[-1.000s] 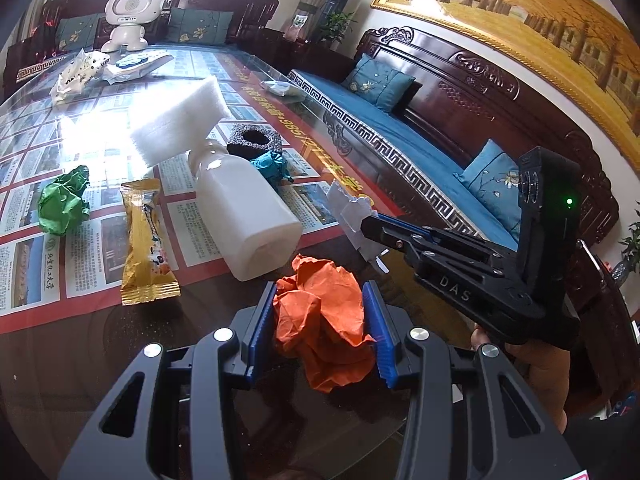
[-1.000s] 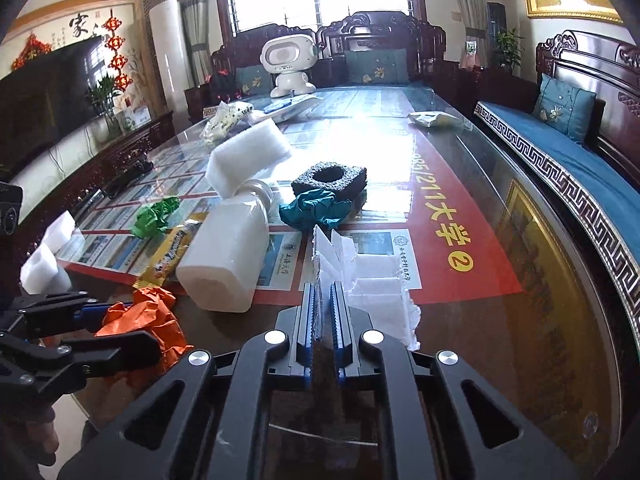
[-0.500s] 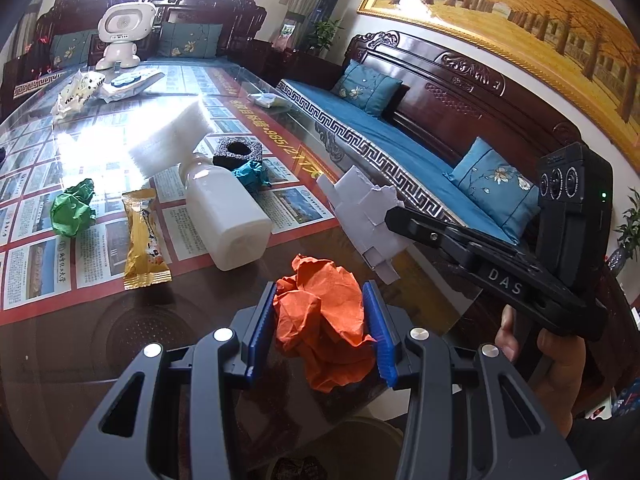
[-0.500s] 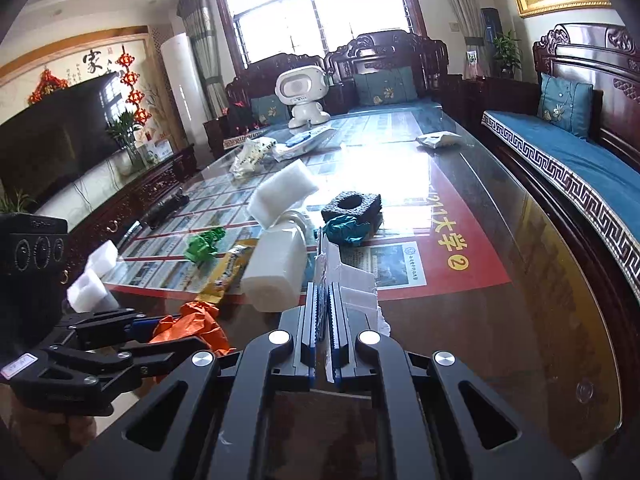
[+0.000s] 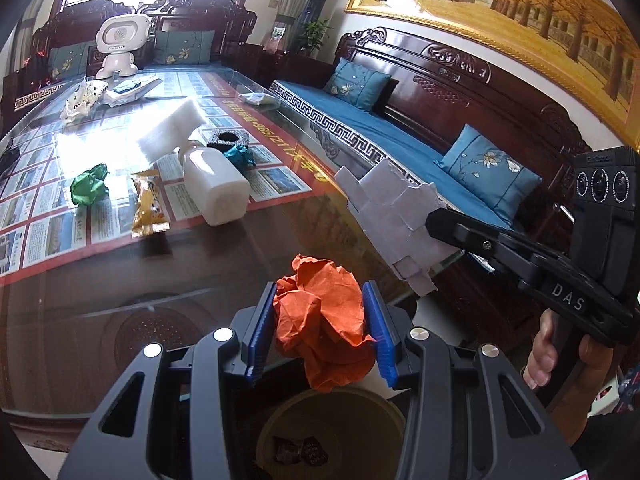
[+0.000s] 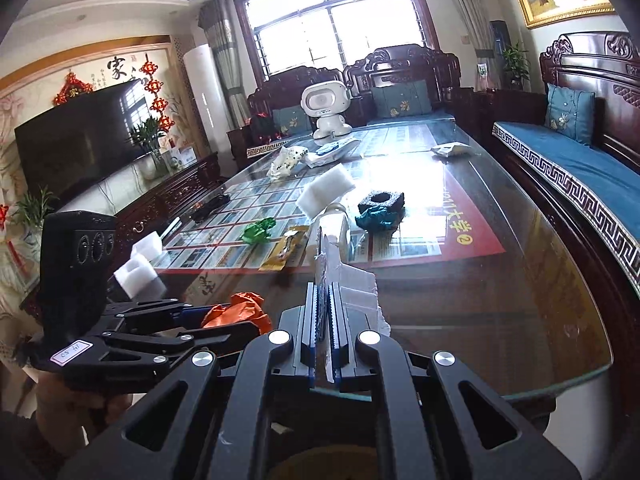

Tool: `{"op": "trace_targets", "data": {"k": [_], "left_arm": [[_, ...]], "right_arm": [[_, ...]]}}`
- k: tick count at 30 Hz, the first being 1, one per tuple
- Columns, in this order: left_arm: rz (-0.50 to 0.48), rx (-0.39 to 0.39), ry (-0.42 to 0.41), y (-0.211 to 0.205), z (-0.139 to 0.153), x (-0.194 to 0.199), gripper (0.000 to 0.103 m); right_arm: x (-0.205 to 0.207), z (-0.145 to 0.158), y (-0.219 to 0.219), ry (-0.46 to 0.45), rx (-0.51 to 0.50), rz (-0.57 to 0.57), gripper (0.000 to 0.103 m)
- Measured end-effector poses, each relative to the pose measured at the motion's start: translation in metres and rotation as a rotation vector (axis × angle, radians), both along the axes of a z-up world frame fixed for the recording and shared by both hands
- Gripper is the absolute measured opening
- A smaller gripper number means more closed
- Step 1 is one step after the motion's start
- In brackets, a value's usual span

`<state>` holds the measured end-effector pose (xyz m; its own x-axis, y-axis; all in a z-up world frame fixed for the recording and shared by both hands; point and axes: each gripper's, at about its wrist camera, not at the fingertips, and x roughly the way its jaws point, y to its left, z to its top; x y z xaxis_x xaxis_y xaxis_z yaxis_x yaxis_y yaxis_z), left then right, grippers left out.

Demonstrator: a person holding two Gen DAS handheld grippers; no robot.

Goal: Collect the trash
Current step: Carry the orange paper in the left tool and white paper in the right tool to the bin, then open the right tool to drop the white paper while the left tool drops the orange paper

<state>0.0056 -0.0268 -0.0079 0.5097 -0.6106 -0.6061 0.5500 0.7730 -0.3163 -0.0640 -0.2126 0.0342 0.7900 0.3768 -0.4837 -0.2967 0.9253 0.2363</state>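
Observation:
My left gripper is shut on a crumpled orange paper and holds it past the table's near edge, above a round trash bin. My right gripper is shut on a torn white paper sheet, also lifted off the table; the sheet shows in the left wrist view. On the glass table lie a white plastic bottle, a yellow snack wrapper, a green paper ball, a teal paper ball and a black foam ring.
A white foam block leans by the bottle. More foam pieces sit at the table's left edge. A white toy robot and wrappers stand at the far end. A blue-cushioned wooden sofa runs along the right.
Both grippers have pulled back and risen from the table with their loads. The left gripper now hangs over the bin, which has come into view below it.

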Motion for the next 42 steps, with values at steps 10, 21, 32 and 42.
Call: {"op": "trace_targets", "data": {"k": [10, 21, 32, 42], "left_arm": [[-0.035, 0.026, 0.03, 0.005, -0.023, -0.063, 0.044], [-0.098, 0.04, 0.081, -0.007, -0.068, -0.12, 0.044], [-0.136, 0.068, 0.125, -0.011, -0.094, -0.147, 0.044], [-0.165, 0.099, 0.141, -0.02, -0.101, -0.147, 0.044]], "right_arm": [[-0.078, -0.025, 0.007, 0.063, 0.012, 0.032, 0.006], [-0.135, -0.079, 0.006, 0.165, 0.021, 0.015, 0.006], [-0.155, -0.111, 0.002, 0.263, 0.018, -0.016, 0.015], [-0.156, -0.116, -0.016, 0.263, 0.052, -0.065, 0.038]]}}
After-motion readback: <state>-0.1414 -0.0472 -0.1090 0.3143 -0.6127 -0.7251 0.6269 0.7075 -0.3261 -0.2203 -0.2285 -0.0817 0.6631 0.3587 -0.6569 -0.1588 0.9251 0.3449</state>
